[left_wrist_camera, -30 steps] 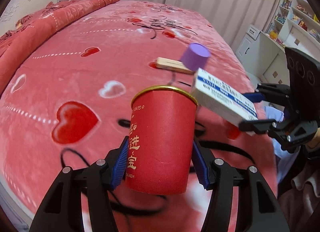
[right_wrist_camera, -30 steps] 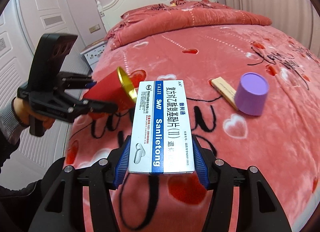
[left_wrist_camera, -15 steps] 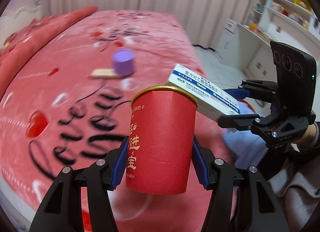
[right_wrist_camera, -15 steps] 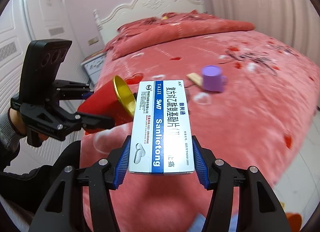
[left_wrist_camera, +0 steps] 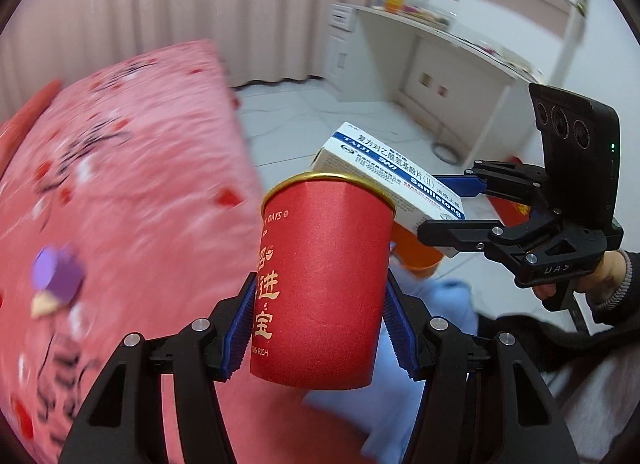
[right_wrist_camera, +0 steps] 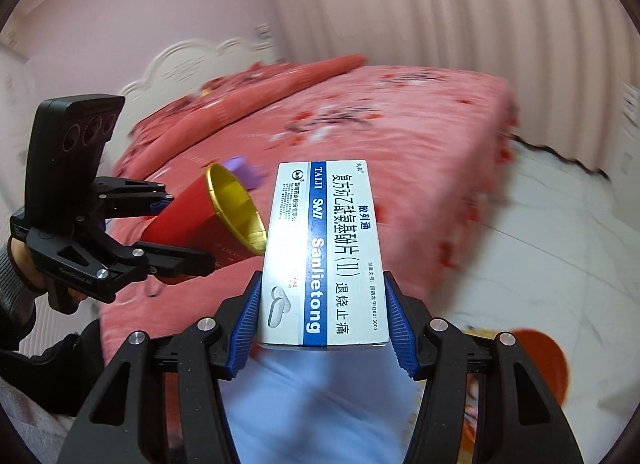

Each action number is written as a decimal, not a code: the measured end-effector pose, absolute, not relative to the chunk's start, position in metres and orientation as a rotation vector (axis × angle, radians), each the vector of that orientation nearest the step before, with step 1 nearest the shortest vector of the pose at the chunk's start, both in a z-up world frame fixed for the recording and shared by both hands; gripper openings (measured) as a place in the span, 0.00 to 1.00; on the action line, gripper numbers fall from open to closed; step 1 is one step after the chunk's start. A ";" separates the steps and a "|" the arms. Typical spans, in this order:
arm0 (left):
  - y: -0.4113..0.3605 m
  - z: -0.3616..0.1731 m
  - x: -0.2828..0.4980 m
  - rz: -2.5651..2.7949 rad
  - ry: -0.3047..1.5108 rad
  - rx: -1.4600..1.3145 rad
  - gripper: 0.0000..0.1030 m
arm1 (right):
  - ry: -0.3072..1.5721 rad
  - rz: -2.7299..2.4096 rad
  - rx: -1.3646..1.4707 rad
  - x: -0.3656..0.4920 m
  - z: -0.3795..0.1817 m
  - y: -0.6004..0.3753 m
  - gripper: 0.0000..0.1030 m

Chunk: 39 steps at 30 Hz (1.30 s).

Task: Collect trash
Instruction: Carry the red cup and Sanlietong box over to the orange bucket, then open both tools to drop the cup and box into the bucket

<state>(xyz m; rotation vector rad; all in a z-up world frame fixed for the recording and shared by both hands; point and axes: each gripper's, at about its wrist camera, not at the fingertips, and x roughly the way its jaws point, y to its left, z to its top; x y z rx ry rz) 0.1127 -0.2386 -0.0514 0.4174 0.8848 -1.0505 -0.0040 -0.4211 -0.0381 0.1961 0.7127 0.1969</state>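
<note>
Beside the bed [right_wrist_camera: 420, 136], left hand-held gripper [left_wrist_camera: 320, 328] clamps a red cup [left_wrist_camera: 320, 284] (gold-rimmed); right hand-held gripper [right_wrist_camera: 322, 320] clamps a medicine box [right_wrist_camera: 324, 256].

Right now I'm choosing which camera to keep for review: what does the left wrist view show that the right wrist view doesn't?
Only the left wrist view shows the white desk with shelves above it and the gold lettering on the red cup.

Only the right wrist view shows the headboard, the cup's gold inside and the front of the medicine box.

Both show the bed, the purple cup, and each hand-held gripper shut on its item: left hand-held gripper, right hand-held gripper.
</note>
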 end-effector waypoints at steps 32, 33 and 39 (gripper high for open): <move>-0.485 -0.150 0.102 -1.299 1.030 0.608 0.73 | 0.788 -0.270 0.517 -0.083 -0.137 -0.655 0.61; -0.486 -0.151 0.101 -1.294 1.033 0.608 0.74 | 0.790 -0.270 0.519 -0.083 -0.139 -0.656 0.61; -0.486 -0.153 0.097 -1.288 1.051 0.628 0.74 | 0.796 -0.258 0.523 -0.082 -0.142 -0.650 0.61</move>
